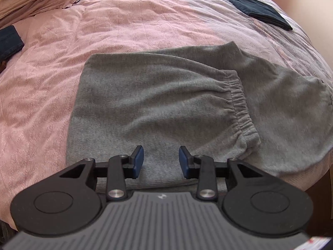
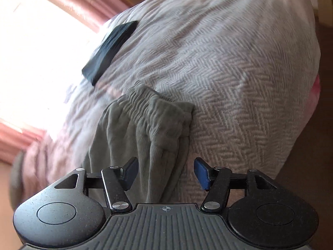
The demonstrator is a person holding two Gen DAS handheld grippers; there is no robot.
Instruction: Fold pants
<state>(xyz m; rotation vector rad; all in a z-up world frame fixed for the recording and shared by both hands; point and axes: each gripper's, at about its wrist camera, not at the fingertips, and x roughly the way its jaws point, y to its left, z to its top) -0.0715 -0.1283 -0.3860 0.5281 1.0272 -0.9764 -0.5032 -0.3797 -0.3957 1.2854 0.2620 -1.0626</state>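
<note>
1. Here, the grey pants lie folded over themselves on the pink bedspread, filling the middle of the left wrist view, with their elastic waistband running from about 1 o'clock down to 4 o'clock.
2. The left gripper hangs just over the near edge of the pants at 6 o'clock, its blue pads spread apart with only cloth showing between them, nothing pinched.
3. The right gripper also has its fingers set wide; a bunched fold of the pants runs up between them, touching neither pad as far as can be seen.
4. A dark folded garment rests at 1 o'clock in the left view, well apart from the pants.
5. Another dark cloth sits at 9 o'clock.
</note>
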